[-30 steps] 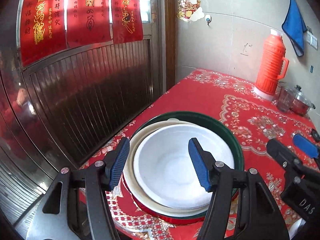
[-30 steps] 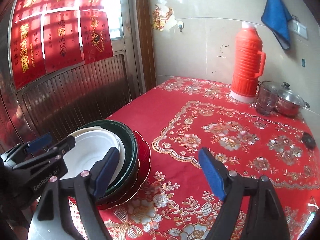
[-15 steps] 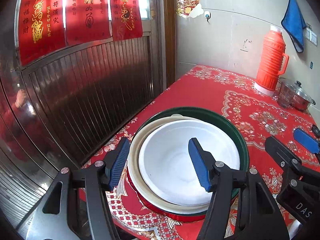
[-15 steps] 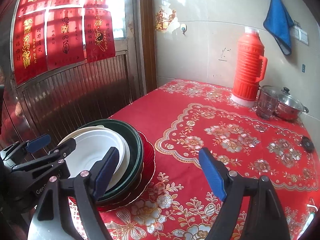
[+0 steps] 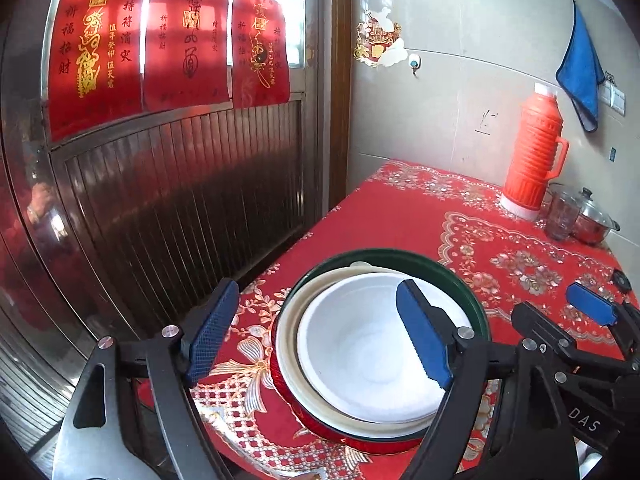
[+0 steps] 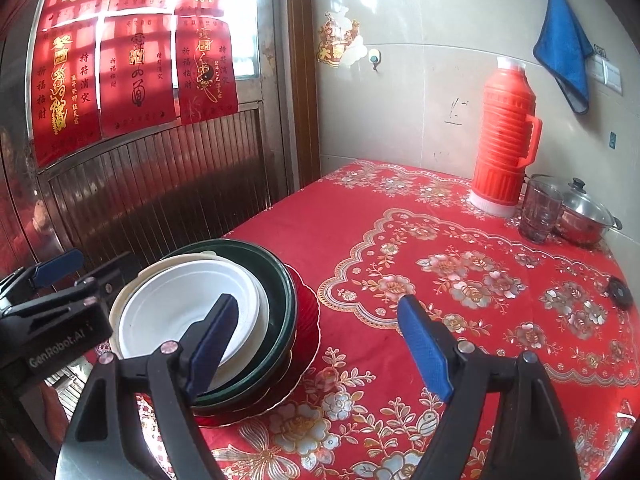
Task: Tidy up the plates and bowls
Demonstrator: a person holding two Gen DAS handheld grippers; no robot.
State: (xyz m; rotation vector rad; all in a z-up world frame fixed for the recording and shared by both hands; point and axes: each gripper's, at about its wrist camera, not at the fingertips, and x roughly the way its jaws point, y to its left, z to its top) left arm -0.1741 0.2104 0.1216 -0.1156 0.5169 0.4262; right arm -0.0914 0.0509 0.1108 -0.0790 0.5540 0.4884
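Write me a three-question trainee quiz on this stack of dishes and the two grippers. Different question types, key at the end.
1. True or false: the white bowl sits on top of the stack, nested above the green bowl.
2. Multiple choice: what lies at the bottom of the stack? A) red plate B) steel pot C) glass cup
3. Fill in: neither the left gripper nor the right gripper holds a ____.

Key: 1 true; 2 A; 3 dish. The left gripper's jaws are opening, nothing pressed between them.
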